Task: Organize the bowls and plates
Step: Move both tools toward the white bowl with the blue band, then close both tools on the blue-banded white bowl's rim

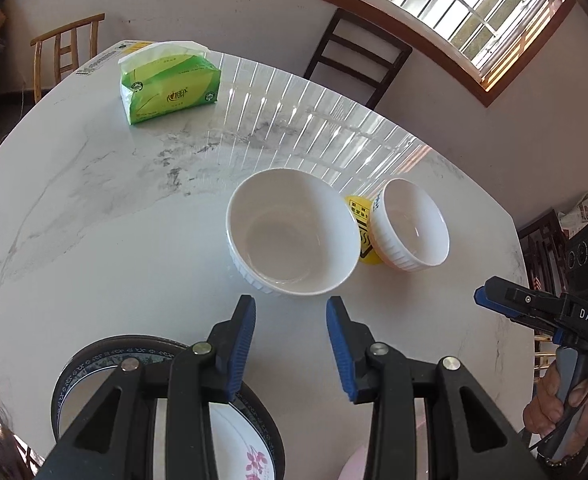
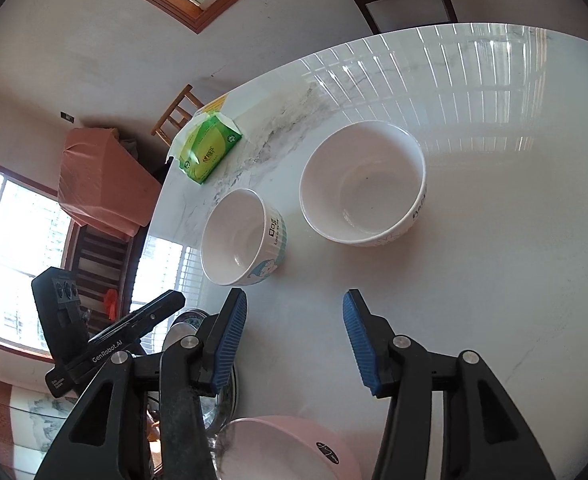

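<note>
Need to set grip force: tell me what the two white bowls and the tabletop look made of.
Large white bowl and small white bowl: probably glazed ceramic, glossy with ribbed outsides. Tabletop: polished marble or marble-look slab, grey-veined, mirroring the window bars.

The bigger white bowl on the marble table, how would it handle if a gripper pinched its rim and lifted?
The bigger white bowl looks like glazed ceramic, so probably stiff, fairly heavy and breakable. Its glossy wall may slip between the pads. On the polished marble table it would likely slide rather than tip.
</note>
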### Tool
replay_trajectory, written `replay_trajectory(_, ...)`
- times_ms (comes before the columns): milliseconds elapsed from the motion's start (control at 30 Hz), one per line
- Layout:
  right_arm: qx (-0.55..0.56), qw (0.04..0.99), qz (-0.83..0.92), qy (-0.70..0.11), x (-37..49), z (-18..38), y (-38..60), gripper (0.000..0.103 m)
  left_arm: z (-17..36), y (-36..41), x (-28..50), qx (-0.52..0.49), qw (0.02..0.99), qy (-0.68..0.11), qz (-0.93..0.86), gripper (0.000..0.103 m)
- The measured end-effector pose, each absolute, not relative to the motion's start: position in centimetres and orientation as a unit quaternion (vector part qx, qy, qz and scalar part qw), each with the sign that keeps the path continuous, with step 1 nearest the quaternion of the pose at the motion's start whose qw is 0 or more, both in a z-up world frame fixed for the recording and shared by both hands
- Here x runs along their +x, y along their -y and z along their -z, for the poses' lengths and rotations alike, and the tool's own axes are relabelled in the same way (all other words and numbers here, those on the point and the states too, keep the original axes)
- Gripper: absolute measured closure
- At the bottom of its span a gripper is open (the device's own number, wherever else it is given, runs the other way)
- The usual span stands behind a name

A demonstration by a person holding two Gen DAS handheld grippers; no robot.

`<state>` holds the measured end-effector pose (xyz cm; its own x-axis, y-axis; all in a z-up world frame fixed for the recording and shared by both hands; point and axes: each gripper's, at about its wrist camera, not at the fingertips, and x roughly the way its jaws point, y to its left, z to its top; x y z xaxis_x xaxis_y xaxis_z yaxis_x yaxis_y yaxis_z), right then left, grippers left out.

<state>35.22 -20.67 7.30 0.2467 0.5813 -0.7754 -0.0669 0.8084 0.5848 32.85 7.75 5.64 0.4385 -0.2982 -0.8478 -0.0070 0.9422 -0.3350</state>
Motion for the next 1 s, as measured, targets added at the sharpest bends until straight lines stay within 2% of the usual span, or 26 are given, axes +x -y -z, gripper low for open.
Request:
replay_trajectory(233, 0.227, 0.749, -0.215, -0.585, 35.1, -5.9, 21.2, 0.054, -5.6, -5.8, 33.5, -0.13, 0.839, -0.521, 0.089, 0.065)
replay_trajectory(433, 0.201, 0.729, -0.259, -0.601, 35.4, -5.6, 16.5, 0.049, -5.6, -9.1, 34.1, -0.147, 0.846, -0.512, 0.018, 0.065)
replay_trajectory(1000, 0.162, 0.725, -0.247, -0.622, 41.0, -1.8, 10.0, 0.049, -1.1, -11.2, 38.2, -0.149, 0.829, -0.539, -0.003, 0.065)
